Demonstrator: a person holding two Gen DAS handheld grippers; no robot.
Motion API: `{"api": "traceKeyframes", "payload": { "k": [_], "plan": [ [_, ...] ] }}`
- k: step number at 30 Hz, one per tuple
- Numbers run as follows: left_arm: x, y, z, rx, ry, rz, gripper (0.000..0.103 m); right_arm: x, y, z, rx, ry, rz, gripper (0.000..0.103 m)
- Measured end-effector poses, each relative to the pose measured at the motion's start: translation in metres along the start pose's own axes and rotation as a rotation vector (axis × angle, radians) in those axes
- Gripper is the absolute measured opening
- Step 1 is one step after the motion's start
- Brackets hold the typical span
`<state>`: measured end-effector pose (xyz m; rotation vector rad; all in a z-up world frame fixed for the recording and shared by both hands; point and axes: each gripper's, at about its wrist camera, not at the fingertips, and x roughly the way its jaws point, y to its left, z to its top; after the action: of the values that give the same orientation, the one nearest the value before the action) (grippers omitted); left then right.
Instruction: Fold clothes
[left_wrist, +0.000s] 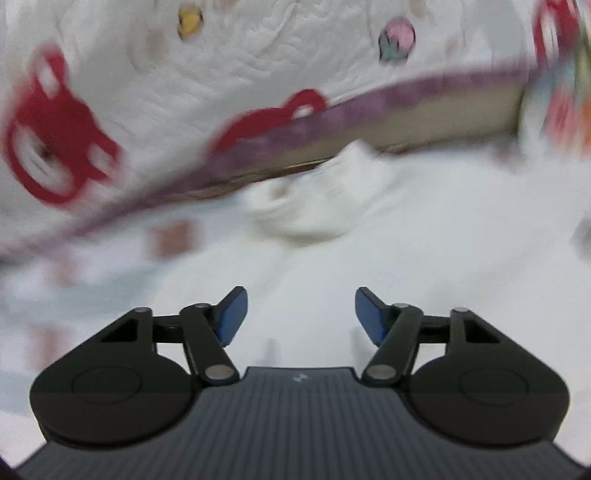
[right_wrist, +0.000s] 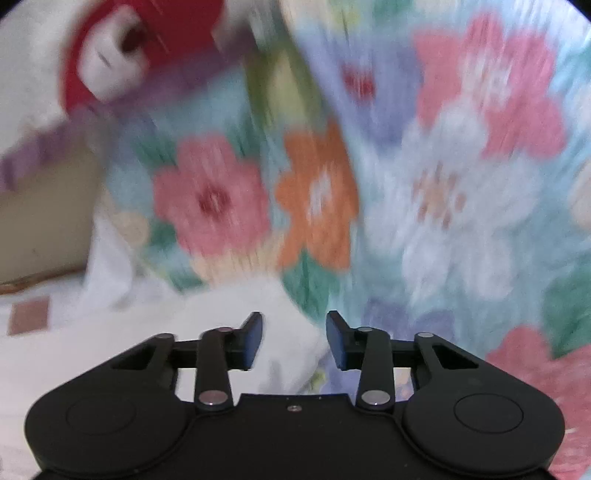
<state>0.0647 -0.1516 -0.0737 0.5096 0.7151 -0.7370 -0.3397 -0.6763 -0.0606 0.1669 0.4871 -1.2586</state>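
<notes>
A white garment (left_wrist: 369, 229) lies spread on the bed, with a bunched collar part (left_wrist: 314, 199) at its far end. My left gripper (left_wrist: 301, 314) hovers open just above it, blue pads apart, nothing between them. In the right wrist view the same white garment (right_wrist: 229, 314) shows at the lower left, and a fold of it lies under and between the fingers of my right gripper (right_wrist: 294, 339), which is open. Both views are blurred by motion.
A white quilt (left_wrist: 221, 74) with red prints and a purple border (left_wrist: 332, 118) lies beyond the garment. A floral blanket (right_wrist: 424, 184) with pink and orange flowers fills the right. A beige wall (right_wrist: 44, 221) shows at the left.
</notes>
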Motion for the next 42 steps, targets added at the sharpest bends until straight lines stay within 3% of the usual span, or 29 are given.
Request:
{"api": "traceKeyframes", "payload": {
  "k": [1,2,5,10,16,19,24,28,31,35,42],
  "plan": [
    [-0.012,0.002,-0.007,0.063,-0.001,0.081,0.063,-0.015,0.010,0.001,-0.019,-0.035,0.066,0.038],
    [-0.028,0.012,-0.014,0.024,0.000,0.084,0.063,-0.023,0.018,0.001,-0.037,-0.021,0.144,0.036],
    [-0.078,0.046,-0.034,-0.119,0.005,0.071,0.063,-0.052,0.050,-0.004,-0.083,-0.015,0.351,0.034],
    [-0.143,0.045,-0.069,-0.201,0.002,-0.012,0.065,-0.083,0.084,-0.036,0.027,0.116,0.621,0.036],
    [-0.203,0.016,-0.098,-0.178,0.006,-0.166,0.070,-0.124,0.097,-0.077,0.046,0.323,0.785,0.038],
    [-0.218,0.006,-0.107,-0.162,0.013,-0.177,0.071,-0.147,0.090,-0.089,0.080,0.386,0.884,0.042],
    [-0.233,-0.006,-0.123,-0.133,0.047,-0.177,0.071,-0.187,0.065,-0.092,0.024,0.404,0.936,0.045],
    [-0.241,-0.017,-0.136,-0.110,0.087,-0.219,0.071,-0.229,0.017,-0.081,-0.089,0.323,0.980,0.045],
    [-0.247,-0.025,-0.146,-0.094,0.117,-0.249,0.071,-0.249,-0.016,-0.086,-0.183,0.321,1.008,0.044],
    [-0.255,-0.036,-0.159,-0.071,0.158,-0.290,0.071,-0.261,-0.048,-0.106,-0.303,0.395,0.998,0.044],
    [-0.245,-0.067,-0.116,-0.027,0.088,-0.347,0.071,-0.257,-0.070,-0.152,-0.369,0.521,1.006,0.046]
  ]
}}
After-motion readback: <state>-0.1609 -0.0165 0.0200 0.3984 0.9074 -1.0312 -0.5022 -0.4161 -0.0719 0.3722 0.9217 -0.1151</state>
